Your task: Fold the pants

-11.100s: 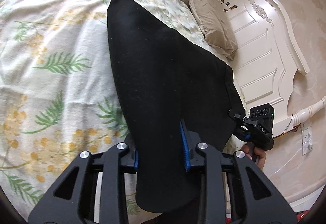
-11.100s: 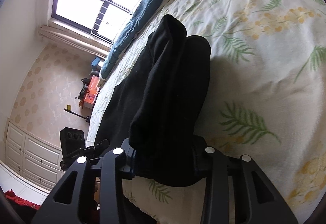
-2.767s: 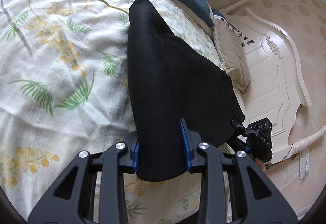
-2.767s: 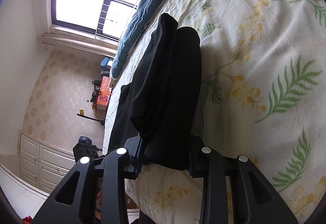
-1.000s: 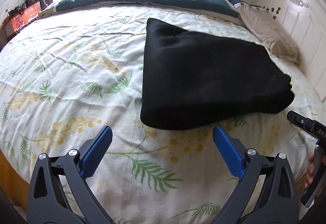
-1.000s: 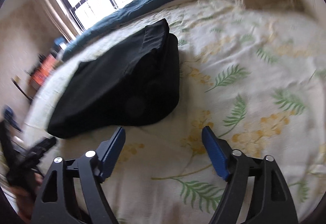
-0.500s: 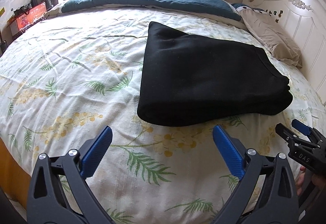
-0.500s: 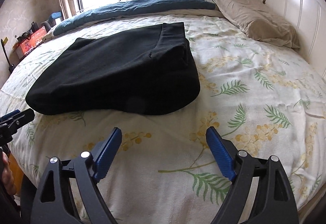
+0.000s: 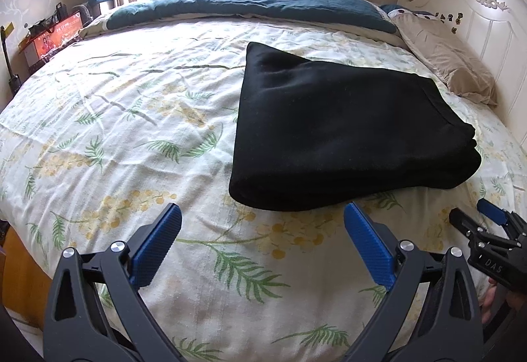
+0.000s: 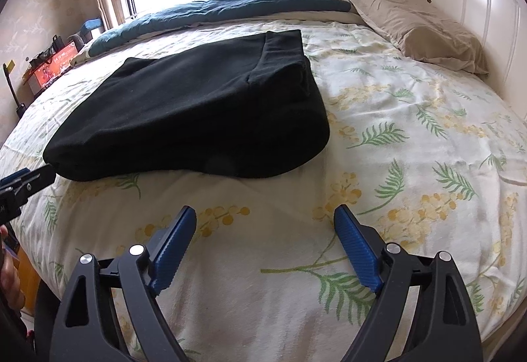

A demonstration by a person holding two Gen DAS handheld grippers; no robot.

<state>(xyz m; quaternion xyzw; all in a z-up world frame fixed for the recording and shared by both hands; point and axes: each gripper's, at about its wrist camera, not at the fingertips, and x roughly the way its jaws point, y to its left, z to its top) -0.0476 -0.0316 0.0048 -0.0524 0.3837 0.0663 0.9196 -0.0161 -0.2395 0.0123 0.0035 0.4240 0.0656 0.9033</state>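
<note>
The black pants (image 9: 342,131) lie folded in a flat stack on the floral bedspread (image 9: 131,131); they also show in the right wrist view (image 10: 197,112). My left gripper (image 9: 262,214) is open and empty, held just short of the stack's near edge. My right gripper (image 10: 265,217) is open and empty, also short of the stack and apart from it. The right gripper shows at the right edge of the left wrist view (image 9: 484,230). The left gripper shows at the left edge of the right wrist view (image 10: 23,181).
A beige pillow (image 9: 444,62) and a white headboard (image 9: 487,26) stand at the right. A dark teal duvet (image 9: 250,6) lies along the far side under the window. A red box (image 9: 49,39) sits on furniture at far left.
Both grippers have let go of the pants, opened wide and pulled back toward the near edge of the bed. The folded pants now lie flat and still.
</note>
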